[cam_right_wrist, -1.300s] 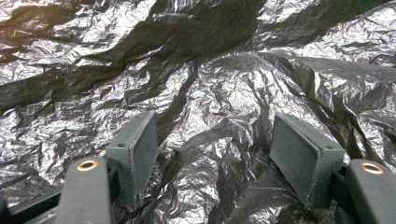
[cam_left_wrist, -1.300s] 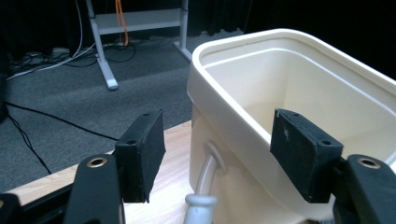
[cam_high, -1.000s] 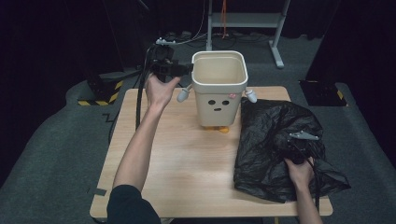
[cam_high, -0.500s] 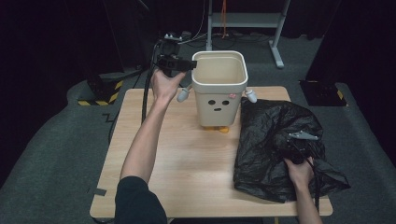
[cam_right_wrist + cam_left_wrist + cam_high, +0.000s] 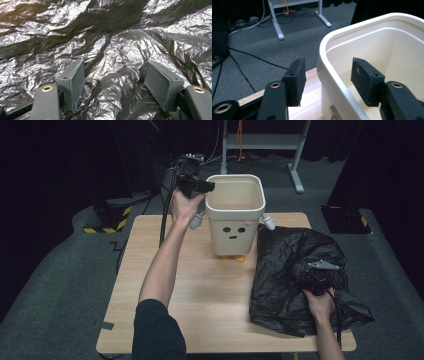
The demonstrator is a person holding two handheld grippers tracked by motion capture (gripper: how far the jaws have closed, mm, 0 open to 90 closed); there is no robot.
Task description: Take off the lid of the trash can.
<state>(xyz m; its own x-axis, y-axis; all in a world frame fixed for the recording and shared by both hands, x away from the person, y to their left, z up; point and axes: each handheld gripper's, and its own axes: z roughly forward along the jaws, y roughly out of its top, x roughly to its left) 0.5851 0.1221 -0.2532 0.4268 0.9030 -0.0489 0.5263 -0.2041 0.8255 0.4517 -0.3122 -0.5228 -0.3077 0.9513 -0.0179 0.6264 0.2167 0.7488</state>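
**binfan:** So the cream bin [image 5: 235, 215] sits at the far middle of the desk [image 5: 200, 290], little face toward the person, and the black bag [image 5: 300, 275] lies crumpled just to its right, touching or nearly so. The left tongs [image 5: 202, 185] straddle the bin's near-left rim: in the left gripper view one pad [image 5: 295, 80] is outside the wall and the other inside, with the rim [image 5: 342, 95] between them. They've just been closing but aren't pinching yet, so there's a gap on both sides.

**linerguy:** Yeah, I'd finish that squeeze square on the rim, deep enough that the pads sit on the flat wall, not the rounded lip, or it probably slips. What about the right side?

**binfan:** The right tongs [image 5: 320, 275] hover over the middle of the bag, jaws wide apart, nothing gripped; it's crinkled plastic [image 5: 110, 60] under them.

**linerguy:** Then pin the bin first. After that, go for a bag edge or a raised fold, not the flat middle, I'd guess.
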